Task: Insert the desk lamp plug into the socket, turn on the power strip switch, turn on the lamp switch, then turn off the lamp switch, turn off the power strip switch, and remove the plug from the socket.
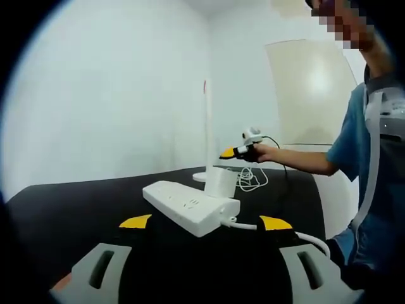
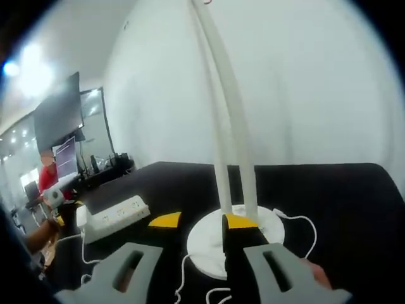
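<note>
Two grey jaws with yellow tips, those of the left gripper [image 1: 205, 222], stand wide apart with nothing between them, just short of the long white plastic power strip [image 1: 190, 206] on the black tabletop [image 1: 76, 202]. A white block-shaped plug [image 1: 219, 182] sits in the strip's far end. The right gripper [image 2: 202, 220] (its jaws open, but narrower) hovers over the round white base of the desk lamp [image 2: 231, 237], at the foot of its slim stem. A thin white cord [image 2: 304, 223] curls beside the base.
</note>
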Motion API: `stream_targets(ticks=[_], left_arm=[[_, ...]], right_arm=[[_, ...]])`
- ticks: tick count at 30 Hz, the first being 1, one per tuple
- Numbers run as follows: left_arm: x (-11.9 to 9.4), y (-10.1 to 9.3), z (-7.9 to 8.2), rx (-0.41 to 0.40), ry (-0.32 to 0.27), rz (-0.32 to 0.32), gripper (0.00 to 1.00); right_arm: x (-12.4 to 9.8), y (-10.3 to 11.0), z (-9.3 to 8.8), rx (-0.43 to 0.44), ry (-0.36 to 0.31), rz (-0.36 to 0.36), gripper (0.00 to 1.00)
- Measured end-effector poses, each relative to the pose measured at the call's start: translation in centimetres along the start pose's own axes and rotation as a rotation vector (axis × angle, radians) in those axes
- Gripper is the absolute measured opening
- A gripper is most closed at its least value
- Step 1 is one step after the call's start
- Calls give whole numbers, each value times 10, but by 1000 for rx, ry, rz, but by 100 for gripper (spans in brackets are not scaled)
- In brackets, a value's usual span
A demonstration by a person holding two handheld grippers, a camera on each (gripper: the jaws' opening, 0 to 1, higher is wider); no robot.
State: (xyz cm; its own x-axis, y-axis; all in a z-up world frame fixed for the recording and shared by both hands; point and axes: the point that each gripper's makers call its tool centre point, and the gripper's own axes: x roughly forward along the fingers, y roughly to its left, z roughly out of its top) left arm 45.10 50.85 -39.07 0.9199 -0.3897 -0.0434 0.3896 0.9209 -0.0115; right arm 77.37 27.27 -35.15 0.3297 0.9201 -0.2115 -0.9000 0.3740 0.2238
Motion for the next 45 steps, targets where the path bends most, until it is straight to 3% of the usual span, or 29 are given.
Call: stream_targets(ticks=[7, 15, 20, 28, 33, 45], left_arm=[[0, 0, 1, 2, -4, 3, 62], [1, 1, 0, -1, 6, 8, 62], [1, 2, 1, -3, 2, 14, 62], [1, 2, -1, -3, 13, 14, 61], [0, 3, 0, -6, 8, 18, 61], [0, 3, 1, -9, 4, 24, 61]], right_arm=[[16, -18, -6, -52, 56, -35, 26], [20, -23, 3, -117, 21, -21, 26], [22, -18, 3, -123, 18, -14, 26], [29, -28, 13, -119, -3, 3, 26], [31, -14, 14, -87, -25, 44, 26], [37, -13, 18, -84, -35, 82, 23]])
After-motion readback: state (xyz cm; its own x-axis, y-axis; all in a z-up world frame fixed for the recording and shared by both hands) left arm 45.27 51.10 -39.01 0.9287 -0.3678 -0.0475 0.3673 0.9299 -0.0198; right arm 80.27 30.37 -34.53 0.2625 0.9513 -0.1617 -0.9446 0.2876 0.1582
